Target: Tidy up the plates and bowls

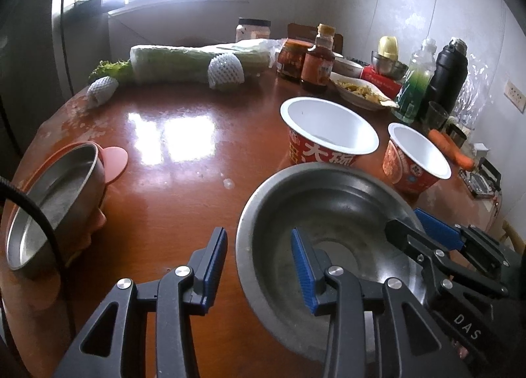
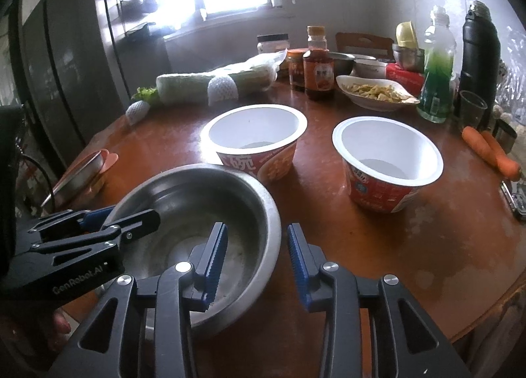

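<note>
Both pairs of blue-padded fingers straddled the rim of the same steel bowl without pinching it. The left gripper had one pad inside the bowl and one outside, with visible gaps on either side of the wall, so it was released rather than clenched. The right gripper did the same at the opposite side of the rim, its inner pad hanging over the basin and its outer pad over the tabletop; it too stood loosened, gripping nothing.

The steel bowl sat upright on the glossy reddish-brown round table, near its front edge. Just behind it stood two empty instant-noodle cups: the larger cup almost touching the bowl's far rim, the smaller cup apart to its right. A second steel dish rested in an orange holder at the table's left edge.

Farther back lay a wrapped cabbage, sauce jars, a brown sauce bottle, a white dish of food, a green bottle, a black flask and two carrots.
</note>
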{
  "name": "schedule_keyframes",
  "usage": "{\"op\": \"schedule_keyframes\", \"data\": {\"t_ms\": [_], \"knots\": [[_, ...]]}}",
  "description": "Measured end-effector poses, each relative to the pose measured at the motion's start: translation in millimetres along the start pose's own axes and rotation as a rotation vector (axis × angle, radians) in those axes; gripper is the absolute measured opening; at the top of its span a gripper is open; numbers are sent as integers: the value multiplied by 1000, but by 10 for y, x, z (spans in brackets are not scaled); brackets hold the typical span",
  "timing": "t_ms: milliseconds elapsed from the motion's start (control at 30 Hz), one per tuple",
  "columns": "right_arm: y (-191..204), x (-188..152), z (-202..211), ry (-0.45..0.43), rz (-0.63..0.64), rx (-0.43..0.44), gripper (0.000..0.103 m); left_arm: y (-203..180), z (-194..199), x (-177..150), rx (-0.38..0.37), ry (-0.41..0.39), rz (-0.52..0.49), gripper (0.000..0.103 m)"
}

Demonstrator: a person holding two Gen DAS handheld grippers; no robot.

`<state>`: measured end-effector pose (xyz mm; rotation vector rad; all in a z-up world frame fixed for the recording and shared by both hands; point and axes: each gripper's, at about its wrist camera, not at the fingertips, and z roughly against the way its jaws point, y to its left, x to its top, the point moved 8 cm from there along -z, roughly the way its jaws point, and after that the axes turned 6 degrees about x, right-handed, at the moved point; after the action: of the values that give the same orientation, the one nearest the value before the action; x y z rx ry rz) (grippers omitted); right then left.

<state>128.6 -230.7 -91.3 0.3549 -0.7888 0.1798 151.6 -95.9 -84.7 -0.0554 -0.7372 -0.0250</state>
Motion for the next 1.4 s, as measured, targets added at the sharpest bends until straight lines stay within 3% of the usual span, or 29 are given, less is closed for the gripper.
{"op": "schedule_keyframes", "data": {"t_ms": [667, 900, 1400], "knots": [[35, 208, 367, -77, 21, -4, 45, 31, 441, 185, 14, -81, 22, 46], [21, 343, 439, -92, 37, 1, 45, 13, 525, 384, 8, -101, 32, 47], [-123, 730, 68, -80, 65, -21, 50, -151, 66, 786, -54, -45, 13, 47]]}}
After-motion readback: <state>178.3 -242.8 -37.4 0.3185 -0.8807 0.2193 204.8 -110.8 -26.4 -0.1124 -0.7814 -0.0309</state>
